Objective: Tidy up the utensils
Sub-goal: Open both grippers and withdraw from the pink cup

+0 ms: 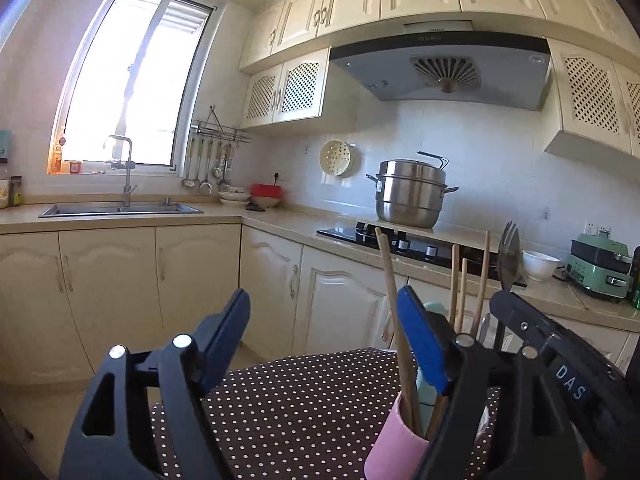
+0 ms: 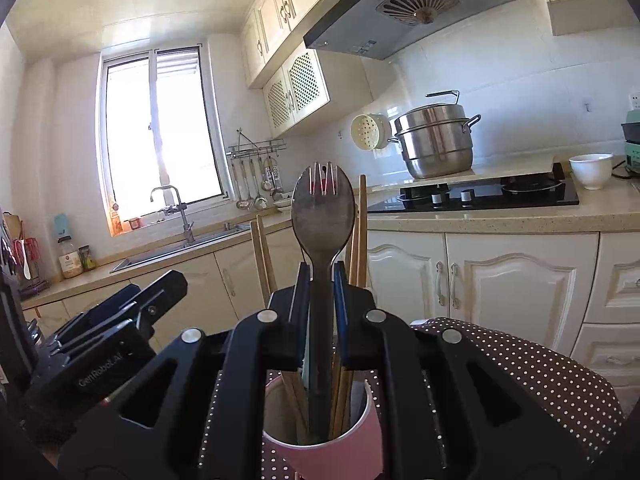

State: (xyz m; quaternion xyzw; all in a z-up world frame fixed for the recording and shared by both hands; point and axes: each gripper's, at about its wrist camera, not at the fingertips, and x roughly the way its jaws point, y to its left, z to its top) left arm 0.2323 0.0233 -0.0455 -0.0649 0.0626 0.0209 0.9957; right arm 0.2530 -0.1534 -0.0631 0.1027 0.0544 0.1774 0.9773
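Spork (image 2: 322, 216) upright between your right gripper (image 2: 322, 284) fingers, dark handle pinched tight by the blue pads, its lower end down inside the pink cup (image 2: 320, 454). Wooden chopsticks (image 2: 362, 232) stand in that same cup, leaning apart just behind the spork head. Your left gripper (image 1: 324, 332) hangs wide apart with nothing in it, its right finger just beside the cup, and the pink cup (image 1: 394, 444) sits low at the frame's bottom edge there.

The cup stands on a worktop (image 1: 304, 412) covered in brown cloth with white dots. Beyond it you've got a cream kitchen: a steel steamer pot (image 2: 436, 140) on the black hob (image 2: 480, 194), a grey range hood (image 1: 440, 68) above, a white bowl (image 2: 592, 170) on the counter, a sink (image 1: 120, 209) with tap under the bright window (image 1: 132, 84), ladles hanging from a wall rack (image 1: 216, 128).

The cup's base is cut off by both frames, and your gripper bodies hide most of the cloth. A pale teal item behind the cup in the left view is too covered to identify.
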